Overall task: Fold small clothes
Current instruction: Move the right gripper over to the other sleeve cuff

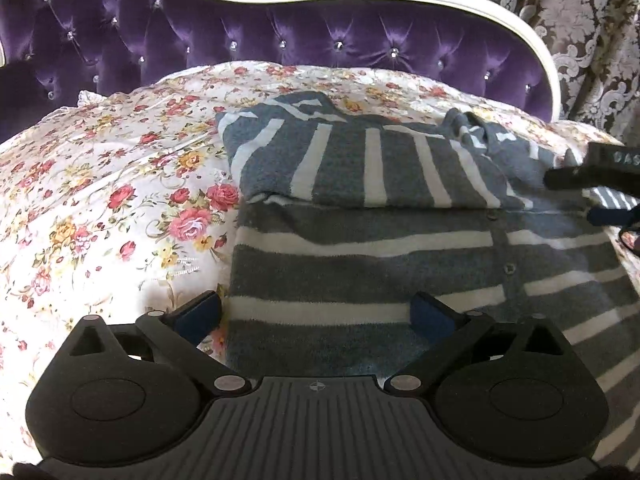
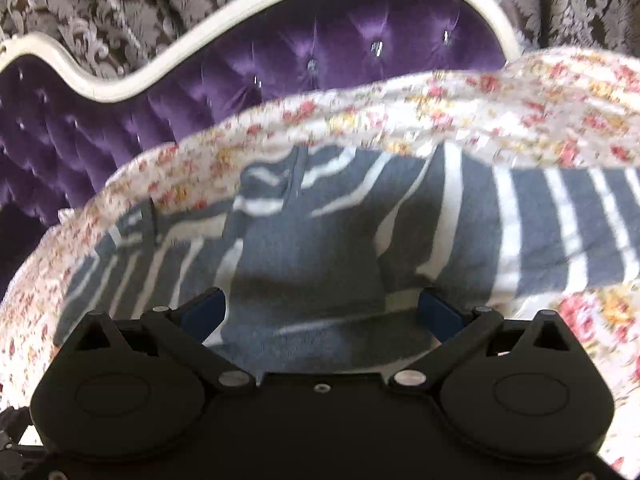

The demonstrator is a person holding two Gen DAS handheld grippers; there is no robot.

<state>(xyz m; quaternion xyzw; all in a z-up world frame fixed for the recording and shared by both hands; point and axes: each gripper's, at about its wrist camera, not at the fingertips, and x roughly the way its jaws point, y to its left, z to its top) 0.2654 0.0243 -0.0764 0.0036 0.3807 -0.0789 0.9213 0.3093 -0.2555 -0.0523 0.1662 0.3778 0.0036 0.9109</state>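
Observation:
A grey cardigan with white stripes (image 1: pixel 360 240) lies on the floral bedspread (image 1: pixel 100 180), its upper part folded down over the body, a button placket running down the right side. My left gripper (image 1: pixel 316 316) is open, low over the cardigan's near left edge, holding nothing. In the right wrist view, which is blurred, the same cardigan (image 2: pixel 320 240) lies rumpled, a sleeve folded across it. My right gripper (image 2: pixel 322 312) is open just above the cloth, holding nothing. The right gripper's dark body also shows in the left wrist view (image 1: pixel 596 176) at the cardigan's right side.
A purple tufted headboard (image 1: pixel 280 48) with a white frame stands behind the bed, and it also shows in the right wrist view (image 2: pixel 280 64). Patterned grey curtains (image 1: pixel 580 20) hang behind it. The bedspread extends left of the cardigan.

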